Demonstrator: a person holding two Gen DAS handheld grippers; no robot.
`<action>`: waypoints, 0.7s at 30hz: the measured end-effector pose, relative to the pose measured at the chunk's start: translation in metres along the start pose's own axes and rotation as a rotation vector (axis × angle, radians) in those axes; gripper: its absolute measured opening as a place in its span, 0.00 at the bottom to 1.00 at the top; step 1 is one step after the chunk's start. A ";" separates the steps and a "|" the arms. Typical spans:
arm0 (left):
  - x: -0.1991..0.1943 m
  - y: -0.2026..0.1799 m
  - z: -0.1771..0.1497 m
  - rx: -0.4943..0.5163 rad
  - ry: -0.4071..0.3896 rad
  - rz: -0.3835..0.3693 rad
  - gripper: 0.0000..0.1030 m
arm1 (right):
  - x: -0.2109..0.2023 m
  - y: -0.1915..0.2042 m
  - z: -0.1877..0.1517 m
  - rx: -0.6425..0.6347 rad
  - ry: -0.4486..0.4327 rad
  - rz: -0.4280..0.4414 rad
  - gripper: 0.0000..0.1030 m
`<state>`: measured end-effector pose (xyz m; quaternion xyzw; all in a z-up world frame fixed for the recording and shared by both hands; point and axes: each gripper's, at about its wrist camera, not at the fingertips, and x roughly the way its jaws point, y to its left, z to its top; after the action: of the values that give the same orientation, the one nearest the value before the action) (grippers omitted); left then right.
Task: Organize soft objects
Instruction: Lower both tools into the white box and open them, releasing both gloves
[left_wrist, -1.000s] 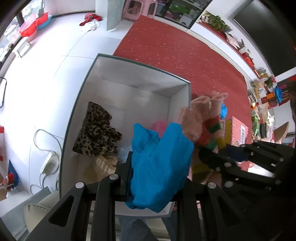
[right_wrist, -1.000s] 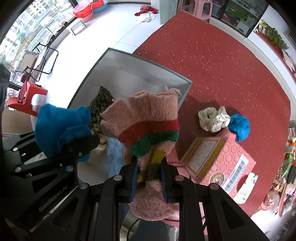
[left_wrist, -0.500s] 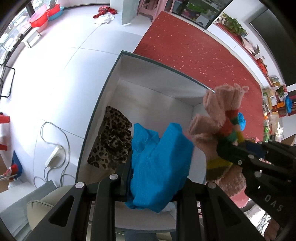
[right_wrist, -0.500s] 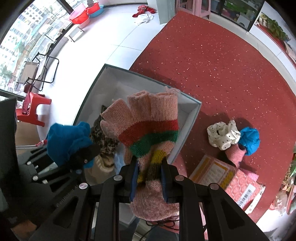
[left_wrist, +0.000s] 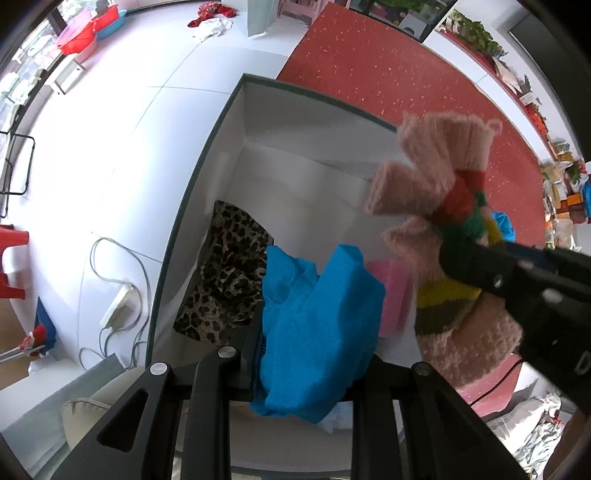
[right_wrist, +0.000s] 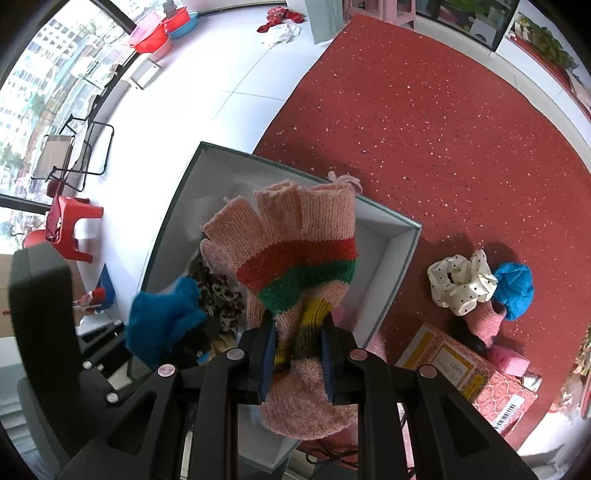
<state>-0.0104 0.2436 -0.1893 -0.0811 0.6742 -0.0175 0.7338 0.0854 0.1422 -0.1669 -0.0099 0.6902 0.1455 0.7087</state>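
red carpet (right_wrist: 424, 122), white box (right_wrist: 402, 254); left gripper (left_wrist: 314, 354) clamps blue cloth (left_wrist: 321, 332), right gripper (right_wrist: 297, 354) clamps striped glove (right_wrist: 295, 266) (carton label unreadable).

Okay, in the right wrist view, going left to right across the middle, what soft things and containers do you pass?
Red stool → blue cloth → leopard-print fabric → striped knit glove → right wall of the white box → polka-dot scrunchie → blue item on the carpet.
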 end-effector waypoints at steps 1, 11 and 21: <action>0.002 0.000 0.000 0.003 0.006 0.006 0.25 | 0.001 0.000 0.001 0.002 0.001 0.002 0.22; 0.008 -0.005 0.004 0.016 0.018 0.027 0.25 | 0.016 0.005 0.006 0.001 0.023 -0.002 0.22; 0.002 -0.016 0.000 0.035 -0.004 0.031 0.78 | 0.014 0.004 0.006 0.001 0.013 0.010 0.65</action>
<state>-0.0093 0.2279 -0.1891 -0.0580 0.6734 -0.0180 0.7368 0.0906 0.1503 -0.1795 -0.0071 0.6950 0.1484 0.7035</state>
